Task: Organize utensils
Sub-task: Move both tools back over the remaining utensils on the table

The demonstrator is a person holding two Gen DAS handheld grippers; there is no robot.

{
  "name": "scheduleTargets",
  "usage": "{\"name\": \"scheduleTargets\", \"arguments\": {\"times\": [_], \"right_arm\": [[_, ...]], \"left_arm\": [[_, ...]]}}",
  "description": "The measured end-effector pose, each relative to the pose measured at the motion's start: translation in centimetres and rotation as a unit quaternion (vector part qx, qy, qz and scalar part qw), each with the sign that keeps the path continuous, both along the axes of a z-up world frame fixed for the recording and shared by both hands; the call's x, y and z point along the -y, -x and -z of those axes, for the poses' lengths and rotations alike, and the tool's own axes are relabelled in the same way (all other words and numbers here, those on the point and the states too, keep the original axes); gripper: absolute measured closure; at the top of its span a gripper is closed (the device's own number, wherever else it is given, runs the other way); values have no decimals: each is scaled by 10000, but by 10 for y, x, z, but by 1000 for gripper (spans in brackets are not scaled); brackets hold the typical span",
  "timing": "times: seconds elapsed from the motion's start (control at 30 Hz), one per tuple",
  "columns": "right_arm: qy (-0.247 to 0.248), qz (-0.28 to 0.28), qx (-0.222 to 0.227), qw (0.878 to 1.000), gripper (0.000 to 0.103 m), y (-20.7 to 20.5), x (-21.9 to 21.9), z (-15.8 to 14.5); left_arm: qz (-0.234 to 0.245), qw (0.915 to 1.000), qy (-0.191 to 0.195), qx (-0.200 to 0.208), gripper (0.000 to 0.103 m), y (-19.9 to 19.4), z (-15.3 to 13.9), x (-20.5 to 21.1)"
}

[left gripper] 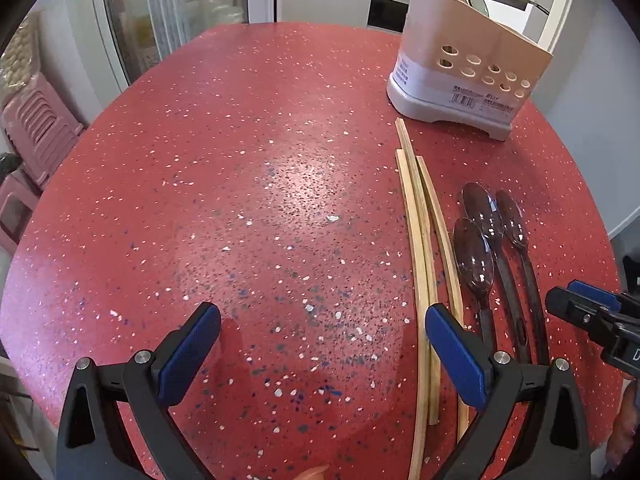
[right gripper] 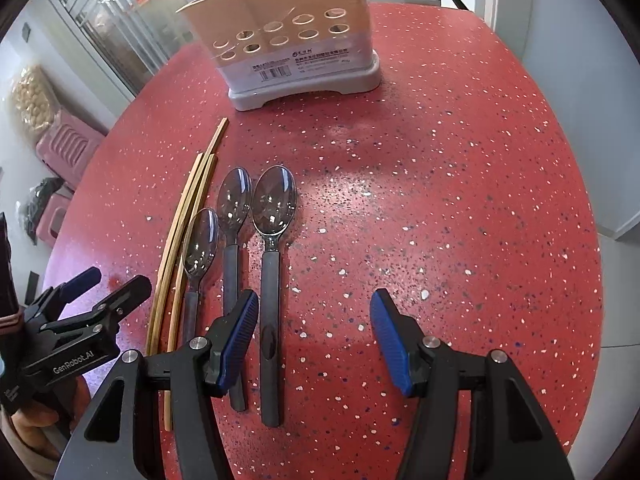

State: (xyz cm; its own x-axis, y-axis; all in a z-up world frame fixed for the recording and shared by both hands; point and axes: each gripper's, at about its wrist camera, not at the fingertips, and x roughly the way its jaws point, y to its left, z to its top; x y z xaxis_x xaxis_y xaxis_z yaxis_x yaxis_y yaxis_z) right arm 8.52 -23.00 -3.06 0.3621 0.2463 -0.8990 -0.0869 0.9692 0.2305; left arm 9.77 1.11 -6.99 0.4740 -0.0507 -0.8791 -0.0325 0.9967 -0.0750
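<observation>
Both the left tongs [left gripper: 323,320] and right tongs [right gripper: 314,308] gaped empty over the tabletop [right gripper: 460,200]. Spoons [right gripper: 274,204] and chopsticks [right gripper: 188,216] lay at eleven o'clock, with bare red surface toward two

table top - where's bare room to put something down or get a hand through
Bare: the wide stretch of table beside the chopsticks, away from the spoons; also beyond the outermost spoon. Crowded: chopsticks and three spoons lie packed side by side in front of the utensil holder.
</observation>
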Motion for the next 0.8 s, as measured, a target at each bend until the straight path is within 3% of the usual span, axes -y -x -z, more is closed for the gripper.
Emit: {"name": "scheduleTargets", "arguments": {"times": [0.53, 0.8], "right_arm": [[149, -97, 2, 9998, 41, -6, -10, 4], [612, -348, 12, 9975, 41, -18, -29, 6]], "left_arm": [[105, 9999, -22, -8, 0, -16, 7, 9], [129, 9999, -105, -11, 0, -28, 5, 16]]}}
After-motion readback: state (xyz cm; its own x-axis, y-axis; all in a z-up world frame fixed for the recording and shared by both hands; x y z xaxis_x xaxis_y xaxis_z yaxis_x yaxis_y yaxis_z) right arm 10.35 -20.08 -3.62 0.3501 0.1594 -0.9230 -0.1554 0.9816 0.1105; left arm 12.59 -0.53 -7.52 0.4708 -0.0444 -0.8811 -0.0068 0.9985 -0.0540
